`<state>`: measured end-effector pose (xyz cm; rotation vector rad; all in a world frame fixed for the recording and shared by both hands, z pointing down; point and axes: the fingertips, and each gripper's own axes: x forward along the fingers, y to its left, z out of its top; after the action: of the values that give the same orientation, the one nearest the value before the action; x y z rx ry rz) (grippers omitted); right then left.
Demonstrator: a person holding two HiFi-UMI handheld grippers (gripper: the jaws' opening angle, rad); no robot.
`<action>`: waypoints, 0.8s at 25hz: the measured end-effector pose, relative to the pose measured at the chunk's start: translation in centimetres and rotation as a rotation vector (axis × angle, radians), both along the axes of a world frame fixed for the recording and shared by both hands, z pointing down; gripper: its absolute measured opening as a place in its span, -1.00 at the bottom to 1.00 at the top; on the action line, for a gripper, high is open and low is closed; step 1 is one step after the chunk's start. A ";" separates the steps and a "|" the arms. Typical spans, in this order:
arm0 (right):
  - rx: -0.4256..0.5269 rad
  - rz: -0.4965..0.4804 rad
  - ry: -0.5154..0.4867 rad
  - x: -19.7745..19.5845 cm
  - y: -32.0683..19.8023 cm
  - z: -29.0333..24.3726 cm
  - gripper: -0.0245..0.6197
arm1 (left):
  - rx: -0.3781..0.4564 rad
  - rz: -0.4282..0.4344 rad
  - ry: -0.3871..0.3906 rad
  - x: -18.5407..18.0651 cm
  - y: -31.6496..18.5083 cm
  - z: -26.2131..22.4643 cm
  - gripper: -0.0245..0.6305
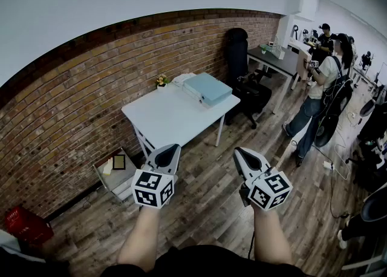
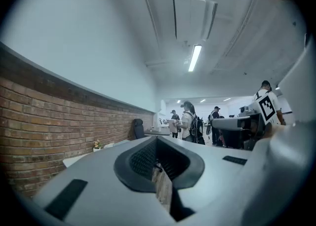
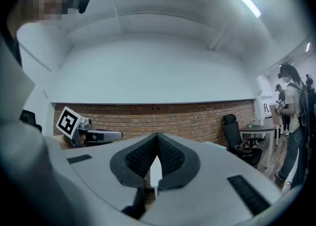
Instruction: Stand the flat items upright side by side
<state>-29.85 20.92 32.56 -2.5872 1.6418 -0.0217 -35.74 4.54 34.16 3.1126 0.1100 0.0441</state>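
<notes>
A white table (image 1: 163, 118) stands against the brick wall, well ahead of me. On its far right end lies a flat light-blue stack of folders (image 1: 207, 87), with a smaller white flat item (image 1: 183, 78) beside it. Both grippers are held level over the wooden floor, short of the table. My left gripper (image 1: 169, 150) is shut with nothing between its jaws. My right gripper (image 1: 243, 152) is also shut and empty. In the left gripper view the table (image 2: 74, 159) shows at the far left.
A small potted plant (image 1: 161, 80) sits at the table's back edge. A black office chair (image 1: 245, 70) and a grey desk (image 1: 275, 61) stand to the right, with people (image 1: 320, 88) beyond. A low box (image 1: 118, 170) and a red crate (image 1: 27, 224) are on the floor at left.
</notes>
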 end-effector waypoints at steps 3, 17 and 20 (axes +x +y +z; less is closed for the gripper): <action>-0.003 0.010 -0.003 0.3 0.3 0.1 -0.87 | 0.017 -0.008 -0.024 0.1 -0.2 0.6 -0.88; -0.069 0.000 0.016 0.0 0.0 0.7 -0.87 | 0.038 -0.030 -0.036 0.0 -0.1 0.7 -0.87; -0.111 0.019 0.038 -0.1 -0.1 1.2 -0.85 | 0.034 -0.028 -0.036 -0.1 0.1 0.8 -0.87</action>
<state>-29.93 20.79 33.72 -2.7012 1.6745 -0.0646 -35.86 4.60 34.99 3.1448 0.0656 0.1019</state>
